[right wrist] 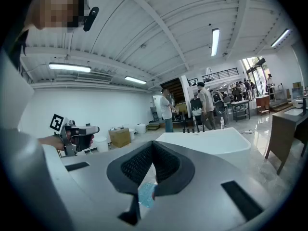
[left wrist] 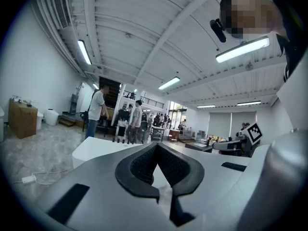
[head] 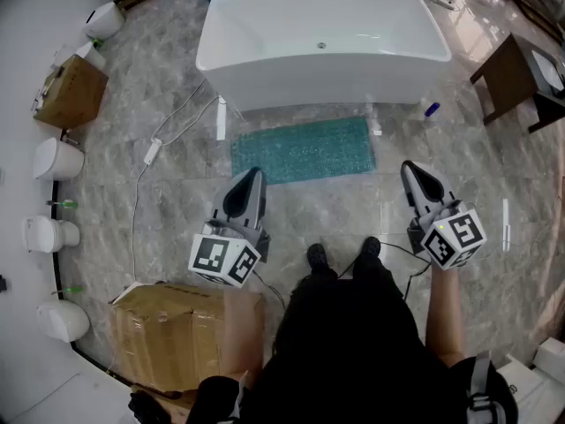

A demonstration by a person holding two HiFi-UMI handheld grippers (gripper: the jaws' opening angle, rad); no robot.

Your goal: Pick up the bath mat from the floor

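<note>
In the head view the teal bath mat (head: 303, 149) lies flat on the marble floor, right in front of the white bathtub (head: 322, 42). My left gripper (head: 253, 175) is held above the floor near the mat's near left corner, shut and empty. To the right of the mat and well off it, my right gripper (head: 411, 168) is also shut with nothing in it. In the right gripper view a sliver of the mat (right wrist: 146, 194) shows through the gap below the closed jaws. In both gripper views the jaws point level across the room over the bathtub (left wrist: 96, 148) (right wrist: 211, 141).
A cardboard box (head: 181, 329) sits on the floor at my near left and another (head: 71, 91) stands by the left wall with several toilets (head: 55, 159). A white cable and plug (head: 152, 151) lie left of the mat. A dark wooden vanity (head: 516, 73) stands at the right. My feet (head: 318, 256) are just behind the mat.
</note>
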